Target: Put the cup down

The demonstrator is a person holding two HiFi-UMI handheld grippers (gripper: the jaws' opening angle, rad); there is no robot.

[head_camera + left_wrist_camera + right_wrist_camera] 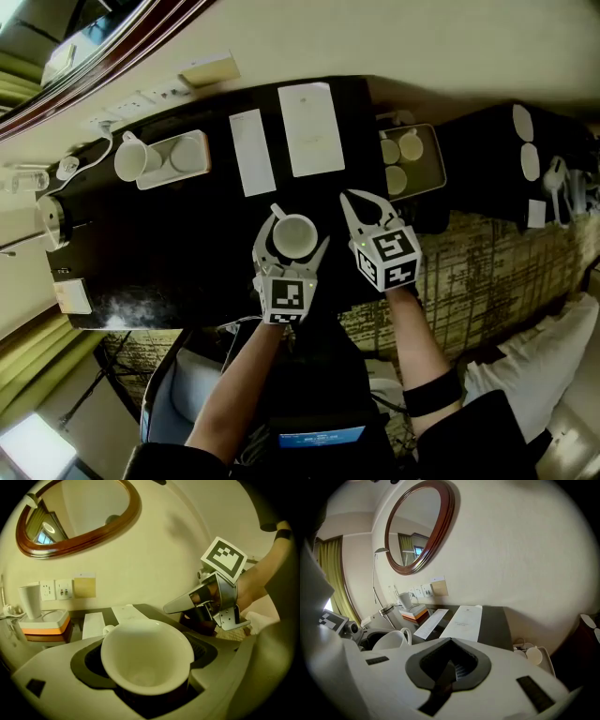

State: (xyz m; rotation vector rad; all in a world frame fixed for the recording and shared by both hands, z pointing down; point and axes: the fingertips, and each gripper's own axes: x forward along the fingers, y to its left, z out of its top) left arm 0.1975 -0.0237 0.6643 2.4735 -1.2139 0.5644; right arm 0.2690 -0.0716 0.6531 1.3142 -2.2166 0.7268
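My left gripper (292, 244) has its jaws closed on the body of the plain white ceramic cup (293, 234). The cup is upright over the near edge of the dark glossy tabletop (187, 244) with its handle toward the wall, though I cannot tell whether its base touches the surface. My right gripper (364, 202) hangs just beside it, jaws pressed together on nothing. Farther back lie a narrow white paper strip (251, 150), a wider white sheet (311, 128) and a white rectangular tray (173, 176) bearing a white mug (131, 159), below a cream wall (154, 564) with an oval wood-framed mirror (75, 517); patterned carpet (497, 272) covers the floor.
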